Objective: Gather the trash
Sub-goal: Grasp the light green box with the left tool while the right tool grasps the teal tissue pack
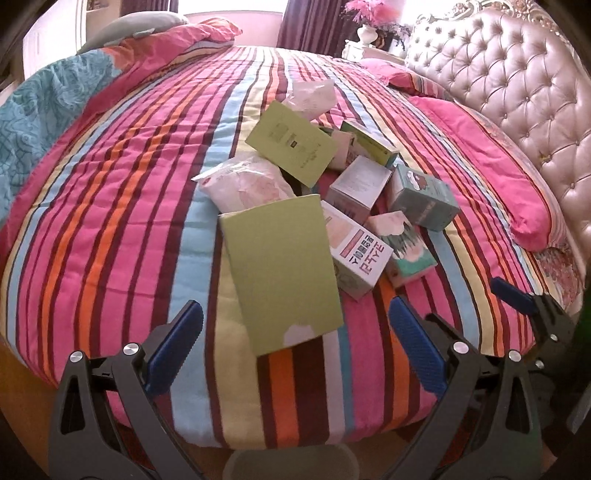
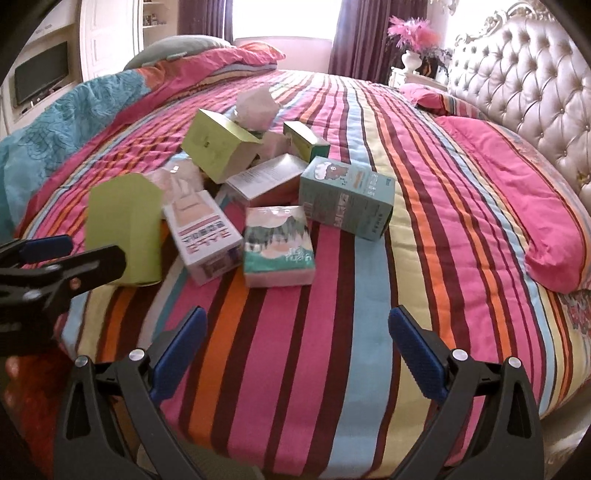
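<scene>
Striped bed (image 1: pixel 129 192) w/ tufted headboard (image 1: pixel 517 85) – bright window (image 2: pixel 280 18)

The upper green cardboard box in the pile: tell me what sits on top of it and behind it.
Crumpled white plastic wrapping lies behind the upper green cardboard box, seemingly resting against its top edge; whatever lies under that box is hidden.

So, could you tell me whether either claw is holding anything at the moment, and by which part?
Nothing is held: the left claw and right claw are both open above the bedspread.
</scene>
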Motion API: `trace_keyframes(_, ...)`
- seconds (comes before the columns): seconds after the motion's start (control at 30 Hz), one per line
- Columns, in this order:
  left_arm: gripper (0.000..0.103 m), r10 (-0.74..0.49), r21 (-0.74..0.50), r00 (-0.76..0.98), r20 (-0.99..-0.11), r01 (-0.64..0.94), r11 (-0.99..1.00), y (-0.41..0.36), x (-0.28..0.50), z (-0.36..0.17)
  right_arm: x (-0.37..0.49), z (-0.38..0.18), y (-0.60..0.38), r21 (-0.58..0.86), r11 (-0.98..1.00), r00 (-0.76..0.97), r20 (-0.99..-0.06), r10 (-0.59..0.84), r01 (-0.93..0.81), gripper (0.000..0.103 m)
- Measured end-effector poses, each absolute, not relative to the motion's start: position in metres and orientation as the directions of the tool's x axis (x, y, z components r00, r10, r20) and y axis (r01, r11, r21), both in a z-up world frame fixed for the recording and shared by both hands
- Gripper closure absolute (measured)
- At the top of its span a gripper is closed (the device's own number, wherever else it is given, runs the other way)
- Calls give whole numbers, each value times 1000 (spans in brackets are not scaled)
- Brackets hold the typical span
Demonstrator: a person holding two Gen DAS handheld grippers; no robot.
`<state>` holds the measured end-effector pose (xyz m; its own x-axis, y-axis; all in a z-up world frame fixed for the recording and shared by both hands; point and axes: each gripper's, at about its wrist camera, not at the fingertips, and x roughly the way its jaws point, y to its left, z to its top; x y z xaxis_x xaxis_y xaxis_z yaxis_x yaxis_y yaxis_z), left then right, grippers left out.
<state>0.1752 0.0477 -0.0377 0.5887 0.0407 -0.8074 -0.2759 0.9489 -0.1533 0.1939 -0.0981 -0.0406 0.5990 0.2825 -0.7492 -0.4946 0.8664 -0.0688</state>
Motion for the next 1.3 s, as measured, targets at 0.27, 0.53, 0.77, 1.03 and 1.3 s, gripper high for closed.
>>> trace_keyframes(0.27, 6, 49, -151, 551, -833, -311, 938, 52, 196, -52, 213, -51, -87, -79, 850, 579, -764, 285, -522, 8)
trace_keyframes(0.53, 6, 48, -143, 517, -854, -323, 936, 61, 215, -68, 230, -65, -73, -111, 838, 562, -787, 253, -534, 24)
trace_keyframes(0.77, 34, 30, -151, 506, -862, -313, 938, 66, 220, -77, 235, -66, -61, -111, 813, 550, -787, 279, -571, 47)
trace_keyframes(1.03, 34, 23, -138, 527, -850, -263, 955, 64, 211, -69, 230, -59, -77, -21, 834, 507, -803, 315, -551, 54)
trace_keyframes(1.3, 34, -8, -165, 597, -802, -208, 964, 69, 177, -47, 202, -36, -119, 83, 875, 519, -777, 356, -476, 54)
